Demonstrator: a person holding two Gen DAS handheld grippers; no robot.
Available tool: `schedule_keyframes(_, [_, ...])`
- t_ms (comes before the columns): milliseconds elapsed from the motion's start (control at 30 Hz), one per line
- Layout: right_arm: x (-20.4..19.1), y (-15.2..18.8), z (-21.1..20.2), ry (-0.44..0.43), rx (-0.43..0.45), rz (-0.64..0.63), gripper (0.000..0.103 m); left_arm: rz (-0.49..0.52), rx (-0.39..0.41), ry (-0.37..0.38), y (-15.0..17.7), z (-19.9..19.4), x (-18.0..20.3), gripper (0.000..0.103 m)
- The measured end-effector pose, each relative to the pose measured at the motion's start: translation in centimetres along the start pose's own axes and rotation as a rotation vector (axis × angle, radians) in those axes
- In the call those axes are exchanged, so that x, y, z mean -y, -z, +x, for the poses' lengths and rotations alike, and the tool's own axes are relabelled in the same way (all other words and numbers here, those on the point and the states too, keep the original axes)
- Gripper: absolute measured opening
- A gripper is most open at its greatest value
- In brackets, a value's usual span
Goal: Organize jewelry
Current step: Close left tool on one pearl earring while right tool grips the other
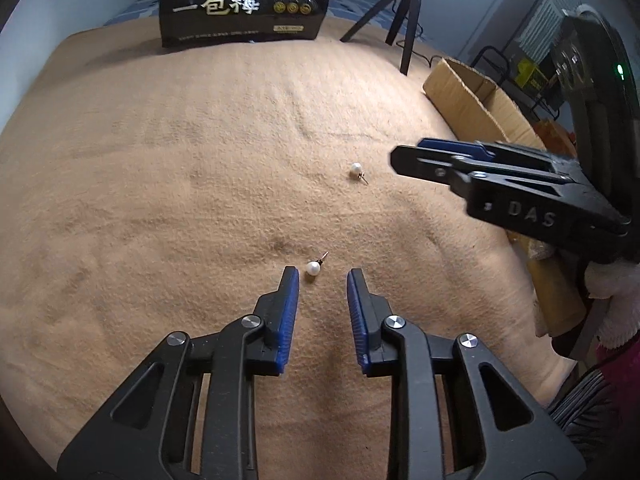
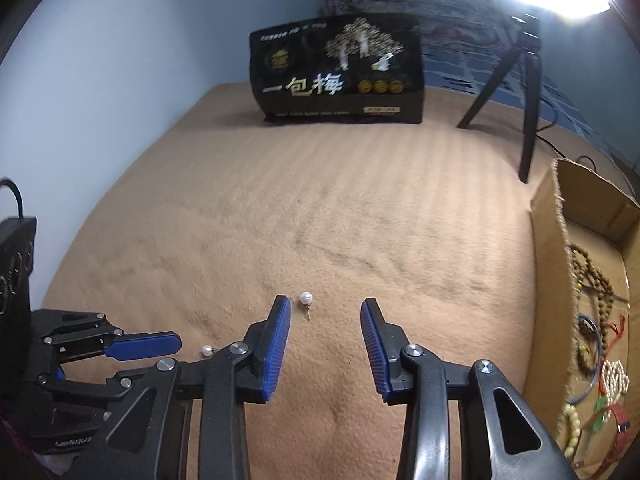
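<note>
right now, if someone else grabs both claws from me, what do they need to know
Left claw: open, holding nothing, low over the tan blanket, with the near pearl earring just ahead of its tips, close to one finger.
Right claw: open, holding nothing, with the far pearl earring just ahead of its tips, also off to one side.
Both earrings lie loose on the blanket, apart from each other.
Cardboard box at the blanket's edge, on the right claw's side, already holds bead bracelets and other pieces.
Left to do: grip each earring; they likely go in the box.
</note>
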State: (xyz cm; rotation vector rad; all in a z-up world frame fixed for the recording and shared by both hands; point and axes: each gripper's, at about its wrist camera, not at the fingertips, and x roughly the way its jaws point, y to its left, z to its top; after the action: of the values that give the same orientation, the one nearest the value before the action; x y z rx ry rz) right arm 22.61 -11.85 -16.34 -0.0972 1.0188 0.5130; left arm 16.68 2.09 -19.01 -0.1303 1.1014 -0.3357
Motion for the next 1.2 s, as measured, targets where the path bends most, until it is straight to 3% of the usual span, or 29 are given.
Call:
schedule_keyframes(433, [-0.2, 0.0, 3.1, 0.014, -0.034, -0.037, 0.033, 0.011, -0.012, -0.029, -0.3, 1.8, -0.4, 0.024])
schedule_keyframes(633, [-1.2, 0.0, 3.9, 0.024, -0.04, -0.079, 0.028, 0.007, -0.01, -0.032, -0.6, 2.2, -0.8, 0.017])
schedule_keyframes(733, [-1.4, -0.1, 4.3, 0.035, -0.04, -0.087, 0.018, 0.014, -0.005, -0.038, -0.6, 2.3, -0.8, 0.013])
schedule_keyframes(800, [-1.3, -0.1, 4.4, 0.041, -0.04, -0.085, 0.006, 0.024, -0.001, -0.049, -0.6, 2.3, -0.7, 0.008])
schedule_keyframes(1200, [-0.6, -0.9, 2.1, 0.044, 0.003, -0.046, 0.006, 0.005, 0.031, -0.052, -0.9, 0.9, -0.8, 0.006])
